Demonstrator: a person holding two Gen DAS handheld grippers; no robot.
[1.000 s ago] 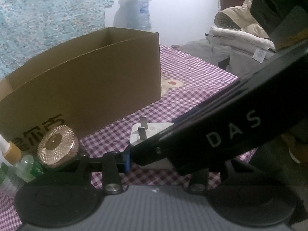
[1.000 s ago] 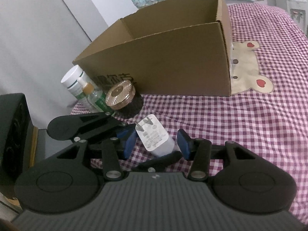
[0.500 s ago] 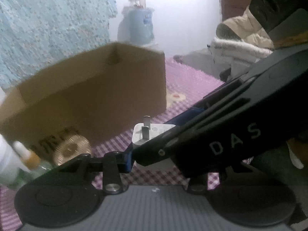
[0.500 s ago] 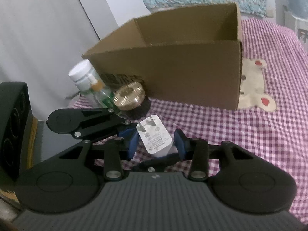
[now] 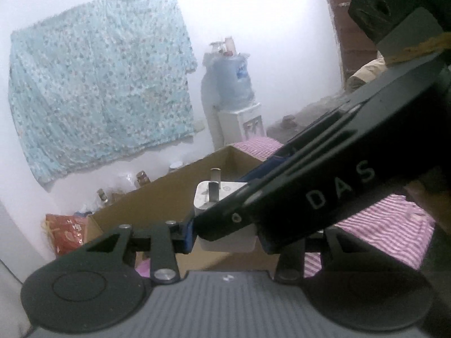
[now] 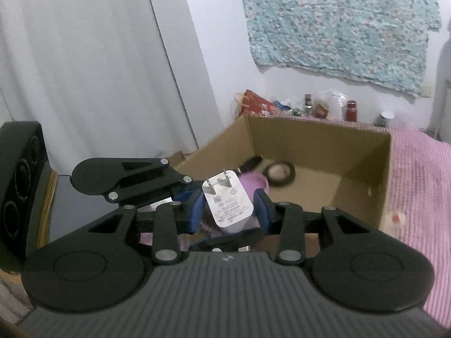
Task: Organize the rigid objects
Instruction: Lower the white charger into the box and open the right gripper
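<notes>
A white plug adapter (image 6: 229,204) with two metal prongs is held in the air between both grippers, over the near edge of the open cardboard box (image 6: 363,166). My right gripper (image 6: 229,209) is shut on its sides. My left gripper (image 5: 222,232) also grips it; the adapter (image 5: 217,197) shows there with the right gripper's black body across it. Inside the box lie a roll of black tape (image 6: 280,172), a purple object (image 6: 252,181) and a dark item in the far corner.
The box (image 5: 157,197) stands on a purple checked tablecloth (image 6: 414,191). Small bottles and a red bag (image 6: 255,104) sit behind the box by the wall. A black speaker (image 6: 21,169) stands at the left. A water dispenser (image 5: 231,90) stands at the back.
Both grippers have lifted the adapter off the tablecloth and carried it up over the box's edge. The gold-lidded jar and bottles beside the box have dropped out of view.
</notes>
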